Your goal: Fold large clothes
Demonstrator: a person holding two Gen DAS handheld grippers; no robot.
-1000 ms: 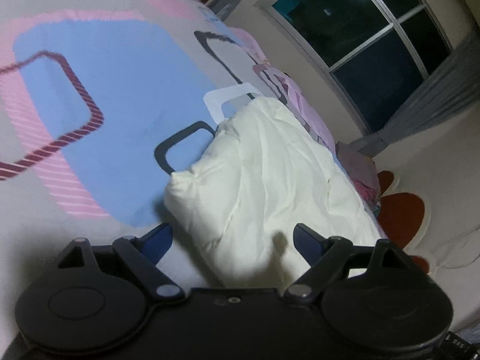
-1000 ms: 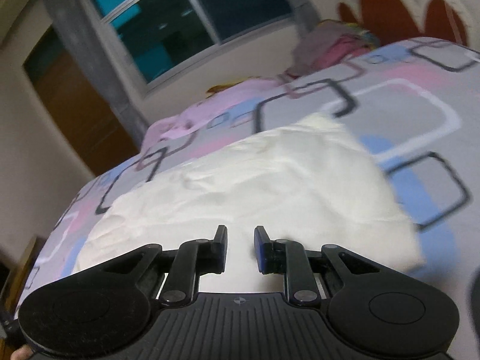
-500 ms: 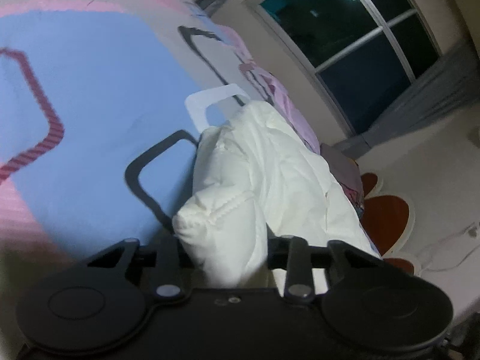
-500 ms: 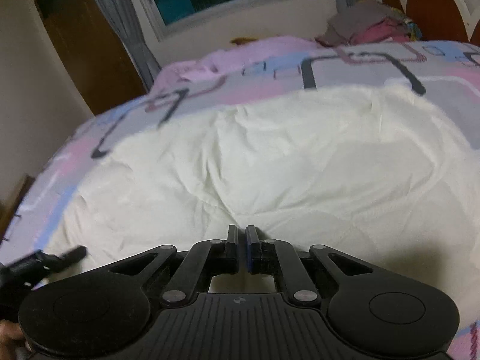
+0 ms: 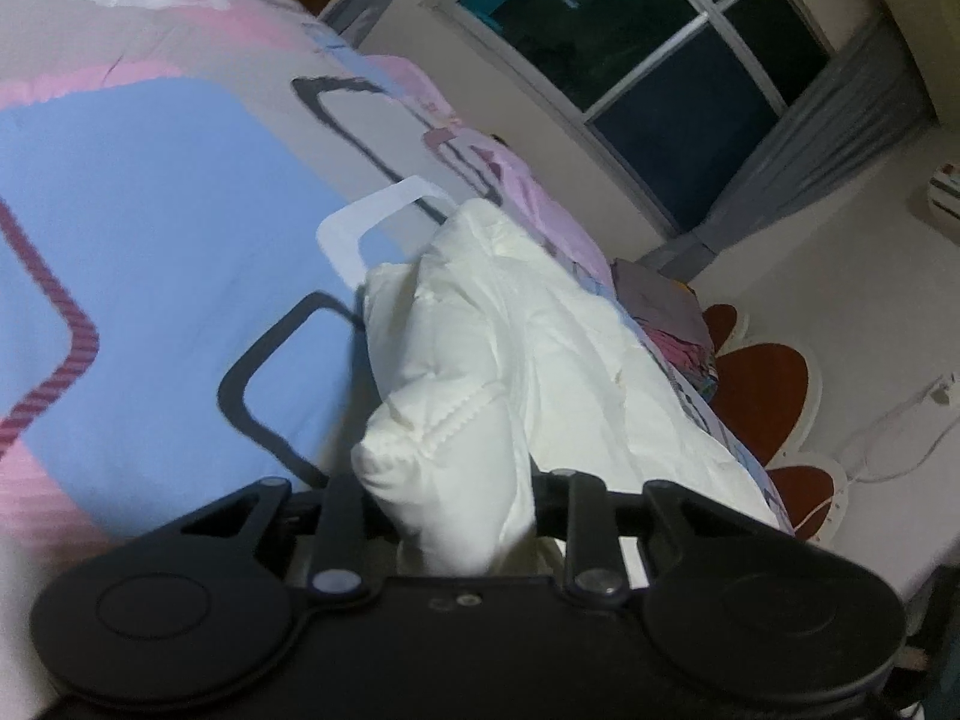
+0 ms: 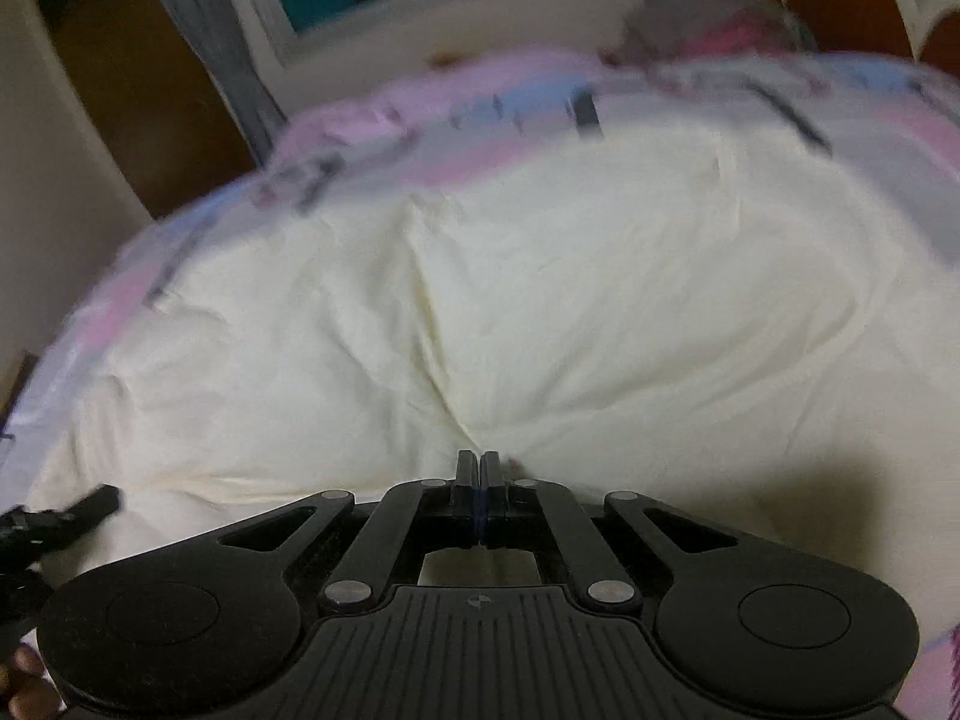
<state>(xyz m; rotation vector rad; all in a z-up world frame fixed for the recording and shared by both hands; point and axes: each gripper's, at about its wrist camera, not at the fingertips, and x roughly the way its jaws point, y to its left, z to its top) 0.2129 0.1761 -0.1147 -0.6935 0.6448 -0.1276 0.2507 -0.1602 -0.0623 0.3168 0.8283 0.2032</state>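
Now squeezed shut on a fat corner of the white puffy coat (image 5: 480,396), left gripper (image 5: 447,516), with right gripper (image 6: 479,474) pinched tight on its near edge.

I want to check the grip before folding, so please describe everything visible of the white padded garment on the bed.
The white padded garment is cream-white, puffy, creased, with stitched seams. It lies spread on the patterned bedcover. The left gripper is closed on a bunched corner, lifted off the bed. The right gripper is shut at its near edge, where creases gather; whether cloth is pinched there cannot be told.
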